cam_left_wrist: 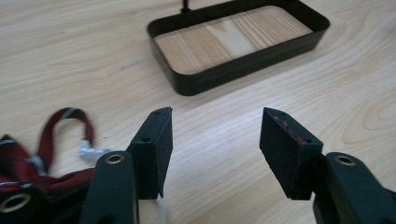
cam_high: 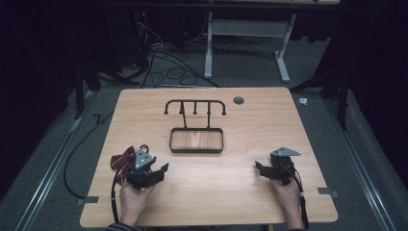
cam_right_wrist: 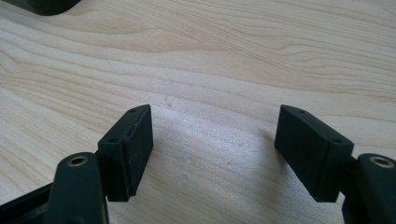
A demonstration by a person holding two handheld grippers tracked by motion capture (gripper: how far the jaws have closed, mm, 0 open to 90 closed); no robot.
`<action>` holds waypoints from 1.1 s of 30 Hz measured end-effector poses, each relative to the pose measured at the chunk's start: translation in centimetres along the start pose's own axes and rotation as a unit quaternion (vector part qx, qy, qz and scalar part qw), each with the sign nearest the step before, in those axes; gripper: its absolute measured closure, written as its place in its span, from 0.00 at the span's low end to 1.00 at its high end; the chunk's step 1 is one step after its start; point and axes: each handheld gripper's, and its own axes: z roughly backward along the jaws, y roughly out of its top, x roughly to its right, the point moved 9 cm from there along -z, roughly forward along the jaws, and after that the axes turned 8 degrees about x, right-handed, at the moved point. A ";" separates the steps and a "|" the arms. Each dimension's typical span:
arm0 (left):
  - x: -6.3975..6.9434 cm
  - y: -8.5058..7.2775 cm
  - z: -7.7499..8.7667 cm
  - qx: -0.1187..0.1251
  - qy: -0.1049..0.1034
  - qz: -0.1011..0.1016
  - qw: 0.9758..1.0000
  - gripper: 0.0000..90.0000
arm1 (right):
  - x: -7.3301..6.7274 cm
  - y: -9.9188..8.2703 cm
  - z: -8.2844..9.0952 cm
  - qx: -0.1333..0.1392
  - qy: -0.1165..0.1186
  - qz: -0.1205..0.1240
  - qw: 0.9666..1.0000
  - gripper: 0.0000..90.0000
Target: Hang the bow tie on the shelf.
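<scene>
A black wire stand rises at the table's middle, with a hooked rail point(cam_high: 195, 102) on top and a shallow black tray point(cam_high: 196, 150) point(cam_left_wrist: 219, 74) at its foot. The tray holds nothing. A dark red strap with a loop point(cam_high: 121, 159) point(cam_left_wrist: 14, 154) lies on the wood at the left, beside and partly under my left gripper point(cam_high: 156, 168) point(cam_left_wrist: 215, 140). That gripper is open, pointed toward the tray, with bare wood between its jaws. My right gripper point(cam_high: 262, 169) point(cam_right_wrist: 215, 144) rests low at the right, open over bare wood.
A round grey grommet point(cam_high: 238, 100) sits near the table's far edge. Tape marks point(cam_high: 90, 199) flag the front corners. Behind the table stand a white table frame point(cam_high: 209, 48) and loose cables point(cam_high: 168, 67) on the floor.
</scene>
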 end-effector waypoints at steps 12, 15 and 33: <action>-5.8 1.3 -0.2 -0.008 0.041 0.024 0.999 0.55 | 0.0 0.0 0.0 0.000 0.000 -0.001 1.000 0.32; -6.9 1.2 -0.5 -0.019 0.052 0.020 0.998 0.57 | 0.0 0.0 0.0 0.000 0.000 -0.001 1.000 0.32; -10.4 -0.3 -4.2 -0.058 0.070 0.028 0.995 0.70 | 0.0 0.0 0.0 0.000 -0.001 -0.002 1.000 0.32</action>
